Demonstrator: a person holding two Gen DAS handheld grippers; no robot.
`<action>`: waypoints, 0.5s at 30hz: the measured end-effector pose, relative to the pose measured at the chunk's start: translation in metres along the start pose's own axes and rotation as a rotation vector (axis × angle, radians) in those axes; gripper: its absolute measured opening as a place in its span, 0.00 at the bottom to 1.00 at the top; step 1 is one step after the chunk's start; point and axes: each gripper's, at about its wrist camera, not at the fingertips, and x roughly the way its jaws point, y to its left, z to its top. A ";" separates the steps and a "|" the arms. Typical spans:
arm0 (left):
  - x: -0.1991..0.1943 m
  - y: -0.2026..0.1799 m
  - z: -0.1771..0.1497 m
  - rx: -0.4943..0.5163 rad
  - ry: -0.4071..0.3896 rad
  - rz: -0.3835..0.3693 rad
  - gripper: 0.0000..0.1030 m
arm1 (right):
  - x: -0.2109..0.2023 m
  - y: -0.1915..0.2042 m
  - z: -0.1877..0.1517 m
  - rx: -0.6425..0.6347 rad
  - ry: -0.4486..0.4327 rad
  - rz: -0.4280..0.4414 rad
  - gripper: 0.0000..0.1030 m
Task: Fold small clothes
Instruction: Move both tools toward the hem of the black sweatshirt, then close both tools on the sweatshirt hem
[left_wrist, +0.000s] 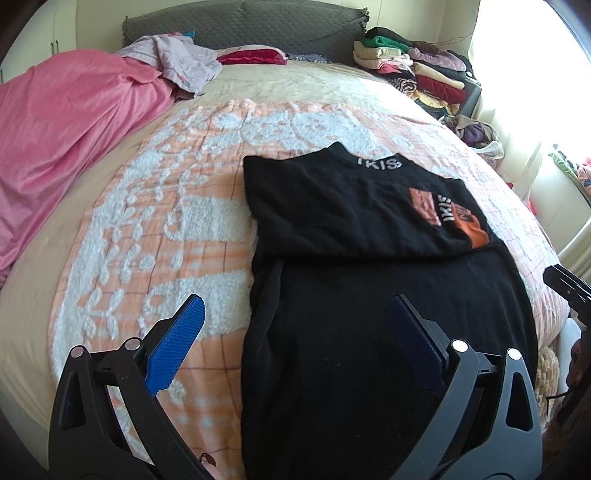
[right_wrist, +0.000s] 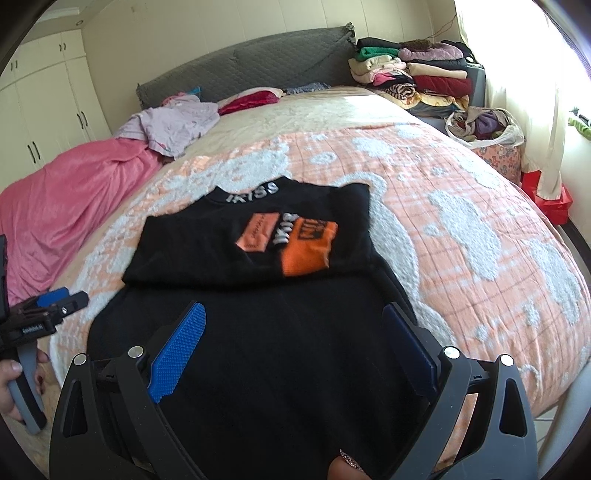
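A black top (left_wrist: 354, 258) with an orange patch and white lettering on the collar lies flat on the orange and white bedspread (left_wrist: 184, 192). Its upper part is folded down over the lower part. It also shows in the right wrist view (right_wrist: 258, 295). My left gripper (left_wrist: 295, 317) is open and empty, just above the top's near left edge. My right gripper (right_wrist: 291, 321) is open and empty, above the top's lower part. The left gripper also shows at the left edge of the right wrist view (right_wrist: 59, 302).
A pink blanket (left_wrist: 62, 147) lies along the bed's left side, with a lilac garment (left_wrist: 181, 62) near the grey headboard (left_wrist: 243, 26). Folded clothes are stacked (left_wrist: 413, 70) at the far right, with a bag of clothes (right_wrist: 484, 127) beside the bed.
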 end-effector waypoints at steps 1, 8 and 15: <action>0.000 0.002 -0.003 -0.002 0.005 0.004 0.91 | 0.000 -0.002 -0.002 0.000 0.006 -0.004 0.93; 0.005 0.019 -0.019 -0.031 0.039 0.023 0.91 | 0.004 -0.019 -0.025 0.012 0.063 -0.054 0.93; 0.007 0.032 -0.038 -0.063 0.073 0.024 0.91 | 0.009 -0.028 -0.047 0.013 0.113 -0.073 0.93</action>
